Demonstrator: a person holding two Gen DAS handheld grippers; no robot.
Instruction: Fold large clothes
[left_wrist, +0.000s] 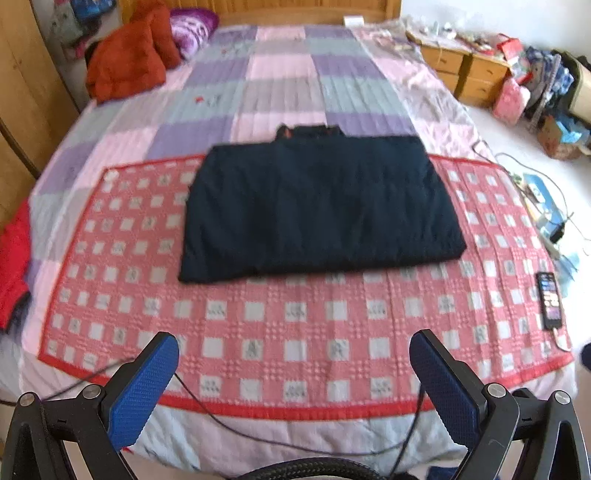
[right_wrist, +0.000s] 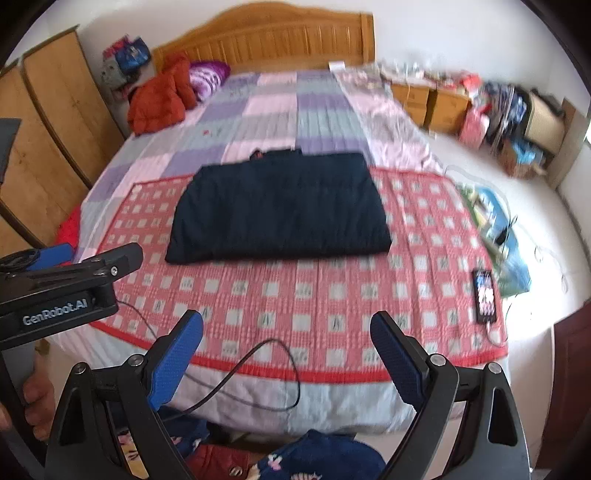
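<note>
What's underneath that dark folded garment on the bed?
The dark garment lies on a red checked mat, its far edge over the patchwork quilt. Anything beneath it is hidden.

left gripper (left_wrist: 293, 363): fingers spread, empty | right gripper (right_wrist: 286, 341): fingers spread, empty

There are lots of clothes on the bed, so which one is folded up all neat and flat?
The dark navy garment lying on the red checked mat. The orange-red jacket near the headboard is only a crumpled heap.
</note>
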